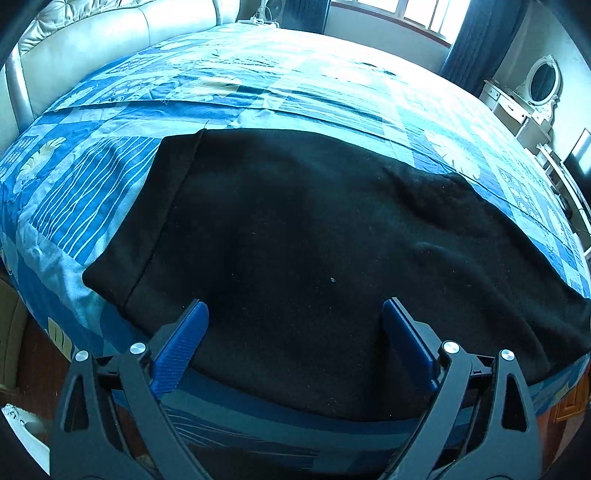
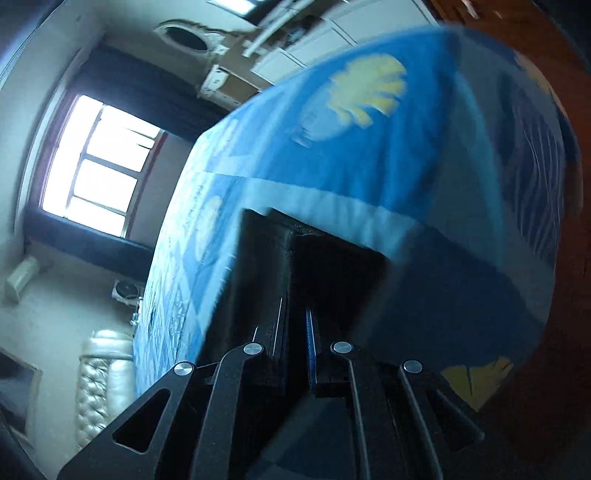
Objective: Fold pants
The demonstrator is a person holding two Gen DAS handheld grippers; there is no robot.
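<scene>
The black pants (image 1: 295, 236) lie spread flat on the blue patterned bedspread (image 1: 110, 184), their hemmed end at the left. My left gripper (image 1: 295, 314) is open, its blue pads (image 1: 181, 343) wide apart just above the pants' near edge, holding nothing. In the right wrist view, which is tilted and blurred, my right gripper (image 2: 295, 295) is shut on a fold of the black pants (image 2: 314, 258), which it holds against the bedspread (image 2: 332, 147).
A white padded headboard (image 1: 92, 48) stands at the far left. A window (image 1: 424, 14) with dark curtains is behind the bed. A white dressing table with an oval mirror (image 1: 543, 81) stands at the right. Brown wooden floor (image 2: 535, 406) shows beside the bed.
</scene>
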